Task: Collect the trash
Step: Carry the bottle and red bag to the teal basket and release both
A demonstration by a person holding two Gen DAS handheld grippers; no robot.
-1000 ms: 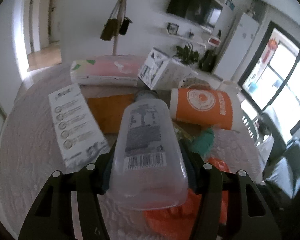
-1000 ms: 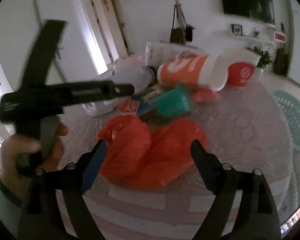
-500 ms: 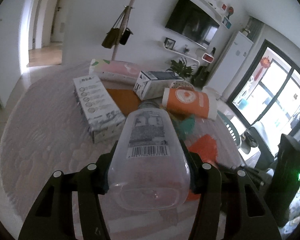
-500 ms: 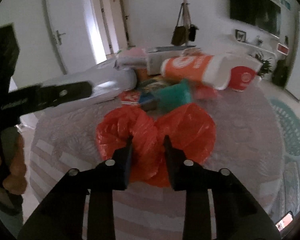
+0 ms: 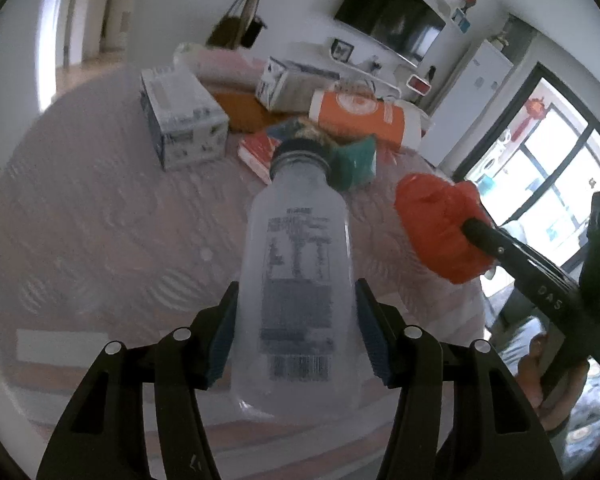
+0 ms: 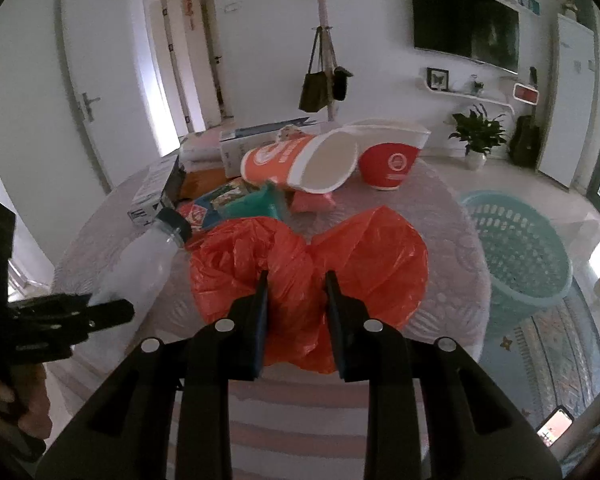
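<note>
Now left gripper (image 5: 296,312) clamps the clear bottle (image 5: 296,264); right gripper (image 6: 296,300) pinches the orange bag (image 6: 364,264) above the table (image 6: 452,216).

The letters "DAS" stand on the black arm of the right claw (image 5: 476,229). The bottle (image 5: 296,280) label's print and barcode are too blurred to read.

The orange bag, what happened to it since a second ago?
The right gripper, wide open above it a second ago, has closed on the orange bag and bunched up a fold. In the left wrist view the bag now looks raised off the table. The left gripper kept hold of the clear bottle and drew back from the pile. The orange cup and boxes stayed put.
</note>
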